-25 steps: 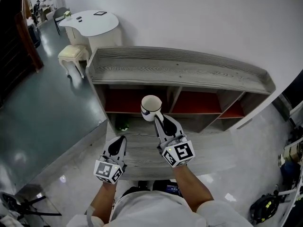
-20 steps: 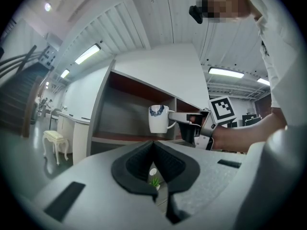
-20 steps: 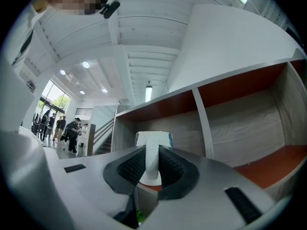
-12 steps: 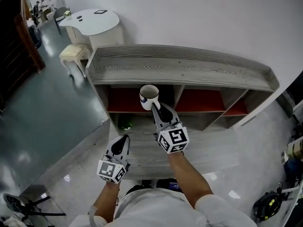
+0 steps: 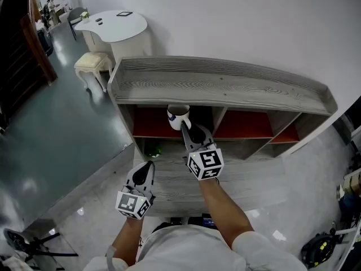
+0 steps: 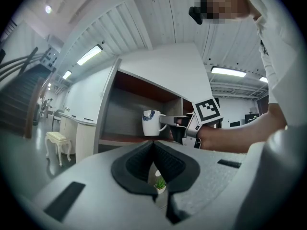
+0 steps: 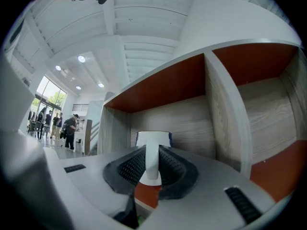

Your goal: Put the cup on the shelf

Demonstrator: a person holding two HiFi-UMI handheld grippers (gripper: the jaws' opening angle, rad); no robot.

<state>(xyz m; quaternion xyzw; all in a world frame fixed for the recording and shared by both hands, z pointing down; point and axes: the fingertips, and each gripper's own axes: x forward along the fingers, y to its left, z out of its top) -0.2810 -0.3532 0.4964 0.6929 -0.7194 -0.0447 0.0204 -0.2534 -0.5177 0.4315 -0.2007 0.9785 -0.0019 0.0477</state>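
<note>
A white cup [image 5: 178, 117] with a blue mark hangs upright at the mouth of the left compartment of the grey wooden shelf [image 5: 225, 86]. My right gripper [image 5: 185, 130] is shut on the cup's handle. In the right gripper view the cup [image 7: 153, 139] fills the gap ahead of the right gripper [image 7: 152, 169], with the red-floored compartment behind it. The left gripper view shows the cup [image 6: 151, 122] just above the shelf board. My left gripper [image 5: 144, 171] stays low over the lower board, shut and holding nothing; the same left gripper [image 6: 154, 163] looks toward the shelf.
A small green plant in a white pot [image 5: 153, 149] stands on the lower board under the cup, also seen as the plant [image 6: 159, 184]. Upright dividers [image 5: 219, 118] split the shelf into red-floored compartments. A white desk [image 5: 113, 26] and stool [image 5: 92, 64] stand at the far left.
My right gripper has carried the cup forward and up, from in front of the shelf to the mouth of the left compartment. The left gripper has hardly moved.
</note>
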